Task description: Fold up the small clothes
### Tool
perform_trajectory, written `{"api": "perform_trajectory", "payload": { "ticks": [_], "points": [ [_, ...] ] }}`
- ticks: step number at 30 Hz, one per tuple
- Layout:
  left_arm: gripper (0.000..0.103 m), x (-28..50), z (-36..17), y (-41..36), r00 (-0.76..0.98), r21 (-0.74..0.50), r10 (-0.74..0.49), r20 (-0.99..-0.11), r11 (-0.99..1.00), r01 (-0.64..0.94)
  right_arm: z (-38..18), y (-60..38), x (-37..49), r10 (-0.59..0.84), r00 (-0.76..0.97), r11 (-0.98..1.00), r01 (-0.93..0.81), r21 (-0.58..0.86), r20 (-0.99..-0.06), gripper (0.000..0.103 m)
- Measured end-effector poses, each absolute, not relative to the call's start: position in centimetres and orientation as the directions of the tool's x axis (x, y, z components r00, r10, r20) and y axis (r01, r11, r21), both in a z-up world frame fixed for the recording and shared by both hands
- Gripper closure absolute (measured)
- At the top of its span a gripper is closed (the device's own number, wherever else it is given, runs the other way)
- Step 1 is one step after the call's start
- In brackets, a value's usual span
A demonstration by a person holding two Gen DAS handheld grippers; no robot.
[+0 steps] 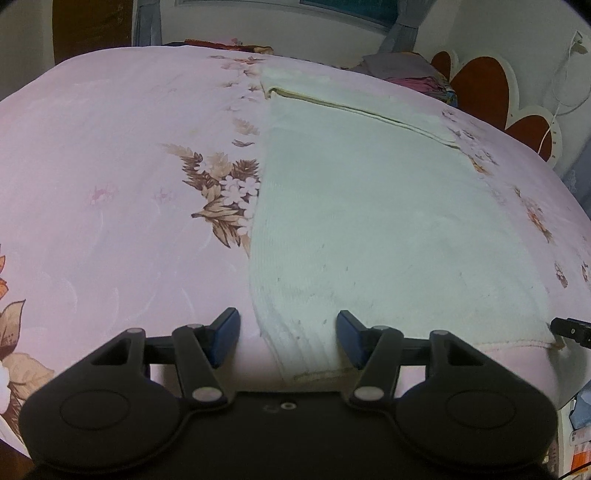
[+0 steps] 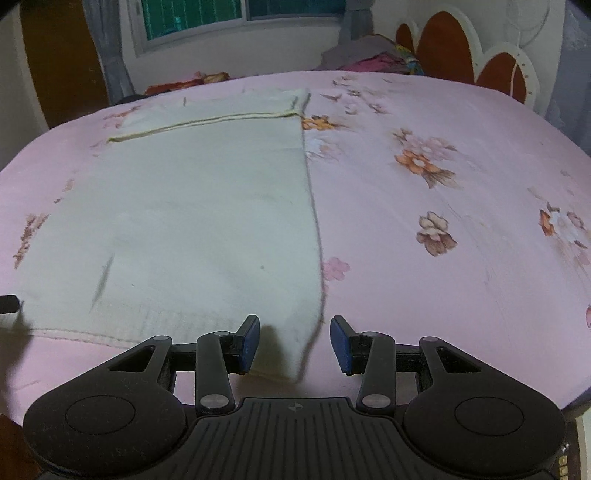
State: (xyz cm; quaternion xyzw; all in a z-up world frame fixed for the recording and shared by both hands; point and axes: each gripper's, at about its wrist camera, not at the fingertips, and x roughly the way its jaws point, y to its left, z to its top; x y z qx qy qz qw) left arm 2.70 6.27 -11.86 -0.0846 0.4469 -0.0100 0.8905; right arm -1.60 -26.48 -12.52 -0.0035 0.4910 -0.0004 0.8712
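A pale white ribbed garment (image 1: 369,221) lies flat on the pink floral bed sheet (image 1: 110,166), its far end folded over along a hem line. My left gripper (image 1: 288,332) hangs open over the garment's near left corner, whose edge runs between the blue pads (image 1: 225,332) without touching them. In the right wrist view the same garment (image 2: 203,203) fills the left half. My right gripper (image 2: 295,339) is open, with the near right corner lying loose between its jaws. Each view shows the tip of the other gripper at the frame's edge.
A pile of coloured clothes (image 2: 369,55) lies at the bed's far side by a white headboard with red heart panels (image 1: 480,85). A window (image 2: 221,14) and curtains stand behind. Pink sheet (image 2: 443,221) stretches to the garment's right.
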Motion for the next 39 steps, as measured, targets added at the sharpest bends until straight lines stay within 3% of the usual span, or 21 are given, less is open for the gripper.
{"api": "perform_trajectory", "payload": {
  "ticks": [9, 17, 18, 20, 23, 39],
  "points": [
    [0.049, 2.8, -12.4, 5.9, 0.58, -0.25, -0.179, -0.795, 0.967, -0.046, -13.5, -27.6, -1.7, -0.006, 0.499, 0.999, 0.033, 0.012, -0.867, 0.061],
    [0.076, 3.7, -12.9, 5.9, 0.583, -0.283, -0.205, -0.786, 0.958, -0.046, -13.7, -27.8, -1.1, 0.059, 0.49, 0.992, 0.069, 0.107, -0.87, 0.062],
    [0.08, 3.7, -12.9, 5.9, 0.584, -0.284, -0.206, -0.785, 0.958, -0.043, -13.7, -27.8, -1.1, 0.063, 0.491, 0.991, 0.073, 0.113, -0.869, 0.078],
    [0.087, 3.8, -13.0, 6.2, 0.582, -0.295, -0.216, -0.784, 0.955, -0.043, -13.8, -27.8, -0.9, 0.09, 0.481, 0.988, 0.067, 0.139, -0.872, 0.098],
    [0.093, 4.1, -12.9, 6.3, 0.582, -0.308, -0.229, -0.78, 0.951, -0.039, -13.6, -27.3, -0.7, 0.085, 0.472, 0.992, 0.042, 0.119, -0.878, 0.098],
    [0.094, 8.6, -5.9, 6.7, 0.731, -0.334, -0.251, -0.634, 0.942, 0.034, -7.7, -26.9, 3.7, 0.154, 0.63, 0.979, 0.004, 0.202, -0.761, 0.099]
  ]
}}
